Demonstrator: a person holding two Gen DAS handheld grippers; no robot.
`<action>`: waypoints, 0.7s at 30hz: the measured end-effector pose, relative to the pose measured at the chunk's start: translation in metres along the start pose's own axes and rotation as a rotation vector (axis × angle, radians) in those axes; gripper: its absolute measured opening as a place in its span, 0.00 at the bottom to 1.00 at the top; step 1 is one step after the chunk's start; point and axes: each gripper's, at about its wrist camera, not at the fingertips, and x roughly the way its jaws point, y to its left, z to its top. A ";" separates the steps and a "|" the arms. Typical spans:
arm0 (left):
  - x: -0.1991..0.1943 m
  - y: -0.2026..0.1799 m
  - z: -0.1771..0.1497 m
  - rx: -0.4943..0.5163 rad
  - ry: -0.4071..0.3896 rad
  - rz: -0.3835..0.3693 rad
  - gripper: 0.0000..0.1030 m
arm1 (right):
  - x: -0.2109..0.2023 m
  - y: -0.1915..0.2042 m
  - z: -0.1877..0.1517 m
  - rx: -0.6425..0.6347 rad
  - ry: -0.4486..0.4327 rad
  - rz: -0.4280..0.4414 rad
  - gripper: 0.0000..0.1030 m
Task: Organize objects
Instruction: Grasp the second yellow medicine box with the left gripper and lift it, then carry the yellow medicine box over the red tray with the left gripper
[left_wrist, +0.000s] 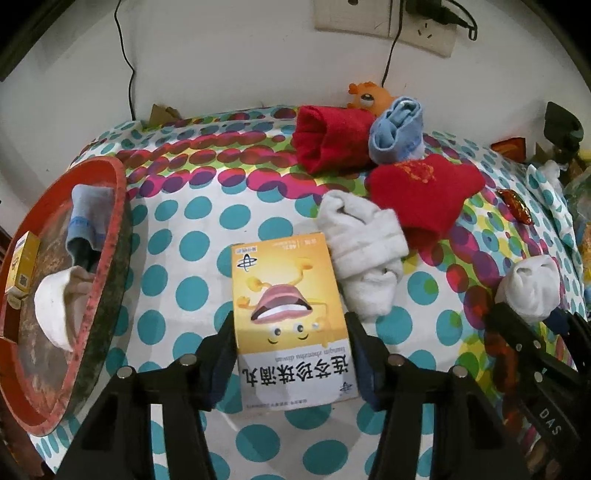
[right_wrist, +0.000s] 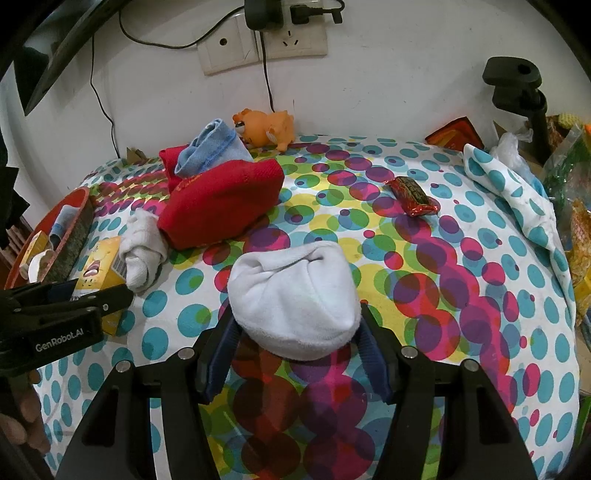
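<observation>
both tongs level: left tongs (left_wrist: 291, 354) around yellow box (left_wrist: 288, 314), right tongs (right_wrist: 295, 343) around white sock (right_wrist: 295, 295)

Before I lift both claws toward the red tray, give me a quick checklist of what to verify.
1. Left claw on the yellow box: ok, fingers at both sides.
2. Right claw around the white sock roll: ok.
3. Firm grip on both: cannot tell.
4. Room in the red tray: ok, though a sock and a small box lie inside.
5. Box free of the loose white sock: not ok, they touch.
</observation>
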 end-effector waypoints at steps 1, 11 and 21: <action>0.000 0.000 -0.001 0.003 -0.003 -0.003 0.54 | 0.000 -0.001 0.000 -0.001 0.000 -0.001 0.58; -0.010 0.005 -0.007 0.049 -0.034 -0.011 0.52 | 0.001 -0.001 0.001 0.004 -0.001 0.001 0.58; -0.026 0.012 -0.019 0.076 -0.053 -0.024 0.52 | 0.001 -0.001 0.001 0.005 -0.001 -0.001 0.58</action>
